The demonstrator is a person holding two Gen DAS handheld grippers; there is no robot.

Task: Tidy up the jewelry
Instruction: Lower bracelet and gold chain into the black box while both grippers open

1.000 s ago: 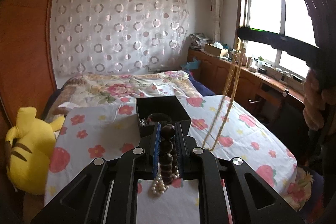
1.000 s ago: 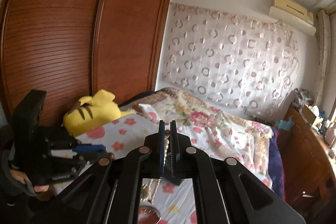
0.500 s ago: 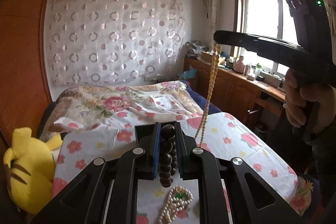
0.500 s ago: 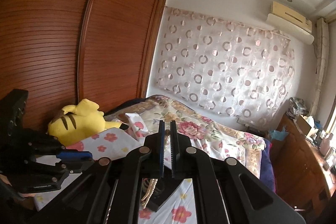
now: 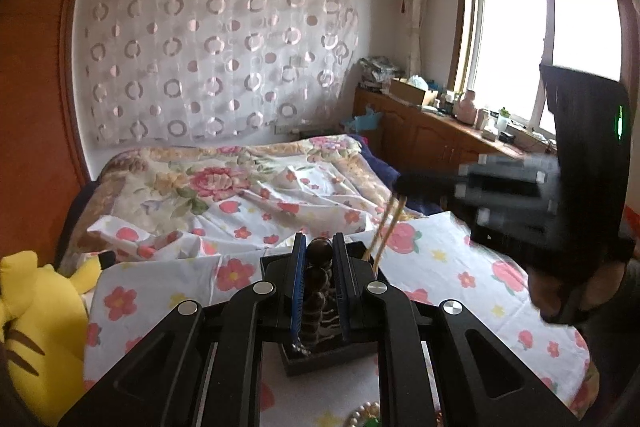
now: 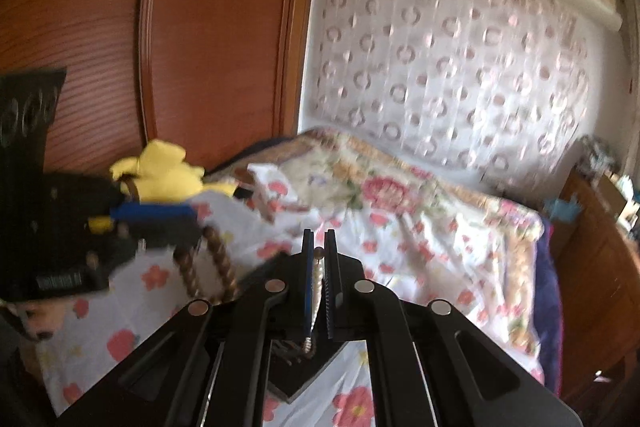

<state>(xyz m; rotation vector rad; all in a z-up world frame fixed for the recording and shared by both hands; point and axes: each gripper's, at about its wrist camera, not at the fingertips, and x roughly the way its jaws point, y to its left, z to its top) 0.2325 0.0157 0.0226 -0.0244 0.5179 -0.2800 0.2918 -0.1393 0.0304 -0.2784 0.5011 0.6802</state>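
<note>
2 grippers, each clamped on a strand, over a black box on the bed

the left gripper (image 5: pixel 319 247) pinches a dark bead bracelet (image 5: pixel 316 291); the right gripper (image 6: pixel 319 251) pinches a thin pale bead necklace (image 5: pixel 386 231). both strands hang down into the black box (image 5: pixel 320 361), which sits on the flowered sheet (image 5: pixel 452 259) beside a yellow plush toy (image 5: pixel 36 331).

The black box (image 5: pixel 320 363) at the lower centre of the left wrist view is mostly covered by the gripper body, so its contents cannot be read. A pale bead strand (image 5: pixel 366 413) is cut off by the bottom edge. The other gripper at the right of the frame is motion-blurred. The right wrist view is smeared throughout; there the box (image 6: pixel 296 385) shows only one corner.
</note>
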